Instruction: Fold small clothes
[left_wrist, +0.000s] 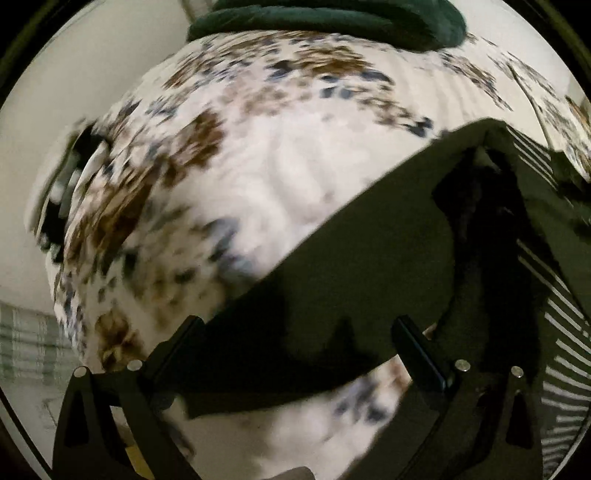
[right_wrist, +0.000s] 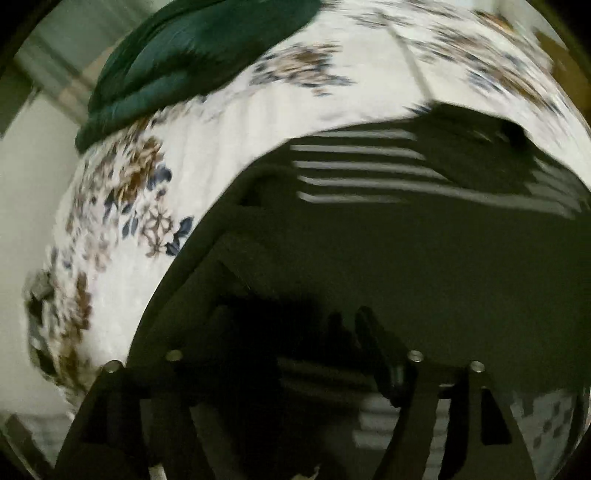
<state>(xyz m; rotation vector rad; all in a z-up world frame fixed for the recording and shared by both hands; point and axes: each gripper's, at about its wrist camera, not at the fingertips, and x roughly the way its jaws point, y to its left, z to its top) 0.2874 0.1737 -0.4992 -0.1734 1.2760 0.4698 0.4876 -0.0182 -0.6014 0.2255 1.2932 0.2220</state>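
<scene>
Folding is starting: left tongs (left_wrist: 295, 332) are standing apart around dark striped garment (left_wrist: 351, 277); right tongs (right_wrist: 295, 332) cannot tell; next, clamping its edge.

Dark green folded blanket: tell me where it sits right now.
The dark green folded blanket lies at the far end of the floral bedspread, top centre in the left wrist view and upper left in the right wrist view, well beyond the dark striped garment.
</scene>
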